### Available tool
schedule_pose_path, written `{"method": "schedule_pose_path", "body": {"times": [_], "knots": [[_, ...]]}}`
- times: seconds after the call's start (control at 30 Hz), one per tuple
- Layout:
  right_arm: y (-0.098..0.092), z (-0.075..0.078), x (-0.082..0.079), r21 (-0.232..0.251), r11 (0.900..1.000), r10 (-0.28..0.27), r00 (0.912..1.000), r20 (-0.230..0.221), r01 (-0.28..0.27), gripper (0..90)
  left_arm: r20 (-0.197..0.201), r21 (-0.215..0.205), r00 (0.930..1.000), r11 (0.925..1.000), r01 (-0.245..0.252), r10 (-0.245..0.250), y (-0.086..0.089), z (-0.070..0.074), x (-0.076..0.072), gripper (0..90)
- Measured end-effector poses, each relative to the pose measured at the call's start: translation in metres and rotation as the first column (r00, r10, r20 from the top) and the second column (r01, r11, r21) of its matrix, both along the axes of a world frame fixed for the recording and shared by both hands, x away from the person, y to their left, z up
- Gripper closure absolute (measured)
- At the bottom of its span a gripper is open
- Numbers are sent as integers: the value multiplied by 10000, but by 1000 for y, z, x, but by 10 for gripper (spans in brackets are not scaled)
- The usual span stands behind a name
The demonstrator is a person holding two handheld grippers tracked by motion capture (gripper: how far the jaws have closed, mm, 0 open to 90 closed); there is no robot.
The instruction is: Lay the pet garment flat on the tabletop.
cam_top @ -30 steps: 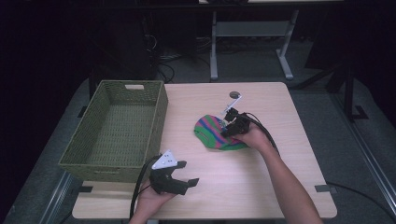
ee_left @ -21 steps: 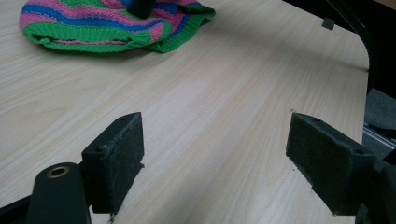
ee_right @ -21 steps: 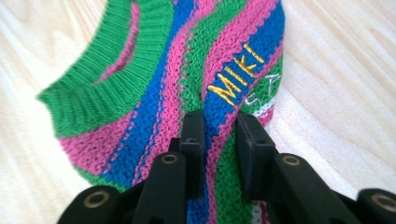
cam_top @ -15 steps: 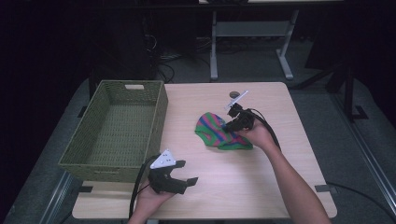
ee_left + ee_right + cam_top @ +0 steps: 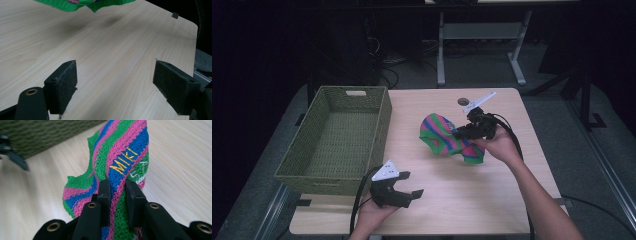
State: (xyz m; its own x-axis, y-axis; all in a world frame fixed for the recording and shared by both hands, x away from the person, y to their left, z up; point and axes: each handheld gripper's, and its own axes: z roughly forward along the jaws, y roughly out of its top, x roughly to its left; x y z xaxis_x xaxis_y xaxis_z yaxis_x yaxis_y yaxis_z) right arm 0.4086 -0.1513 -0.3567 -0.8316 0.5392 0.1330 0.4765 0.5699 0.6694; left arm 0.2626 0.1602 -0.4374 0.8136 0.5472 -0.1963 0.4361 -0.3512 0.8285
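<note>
Lifting the striped knit cloth [image 5: 447,140] off the worktop [image 5: 492,200] looks like the step in hand, probably headed for the wicker basket [image 5: 382,112] to the left. The right hand-held gripper [image 5: 117,192] has just been closing and now pinches a fold of the knit between its pads. The cloth hangs from that pinch above the middle of the worktop; whether its low end touches the wood I cannot tell.

To do it well: keep the pinch firm, raise until the hanging end clears the basket rim, carry over the basket's open middle, then release.

The left hand-held gripper [image 5: 404,192] rests near the front edge, jaws spread, nothing between.

Cloth: soft ribbed knit, green, pink and blue stripes, yellow stitched "MIKI" lettering, floppy. Basket: olive woven, rectangular, stiff walls, handle slot. Worktop: pale wood grain, smooth.
</note>
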Motion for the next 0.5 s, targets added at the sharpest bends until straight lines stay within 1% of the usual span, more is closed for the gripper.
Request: {"method": "schedule_pose_path", "body": {"times": [0.03,0.07,0.1,0.17,0.2,0.23,0.27,0.3,0.33,0.4,0.43,0.47,0.5], "knots": [[0,0,0,0,10000,0,10000,0,0,754,0,0,10000,10000,0,0,0,0,0,190],[-3,6,-8,164,9999,53,9999,90,-54,754,-17,-69,10000,10000,-40,40,0,0,0,190],[-5,8,-12,265,9996,60,9999,108,-63,754,9,-65,10000,10000,-35,35,1,1,0,191],[-6,10,-14,328,9994,105,9999,120,-109,754,23,-46,10000,10000,-30,30,1,1,0,190],[-8,11,-19,453,9988,148,9996,234,-159,754,45,-115,10000,9999,-38,38,1,1,-1,190],[-11,15,-29,561,9979,306,9990,323,-324,754,86,-132,10000,9999,-50,51,2,2,-2,190],[-12,15,-33,566,9977,347,9988,351,-366,753,86,-132,10000,9999,-50,51,2,2,-2,190],[-12,15,-33,566,9977,347,9988,351,-366,753,115,-169,9999,9998,-47,49,1,3,-2,190],[-14,16,-40,615,9970,436,9981,427,-462,753,207,-207,9998,9998,-47,51,1,4,-3,190],[-16,17,-46,636,9967,473,9980,420,-499,753,292,-249,9996,9997,-31,38,1,5,-4,190],[-16,17,-46,636,9967,473,9980,420,-499,753,292,-249,9996,9997,-31,38,1,5,-4,190],[-19,15,-54,784,9950,582,9973,439,-615,753,344,-317,9994,9995,-46,57,2,5,-4,190],[-19,15,-55,776,9951,577,9975,418,-609,753,344,-317,9994,9995,-46,57,2,5,-4,190]]}}
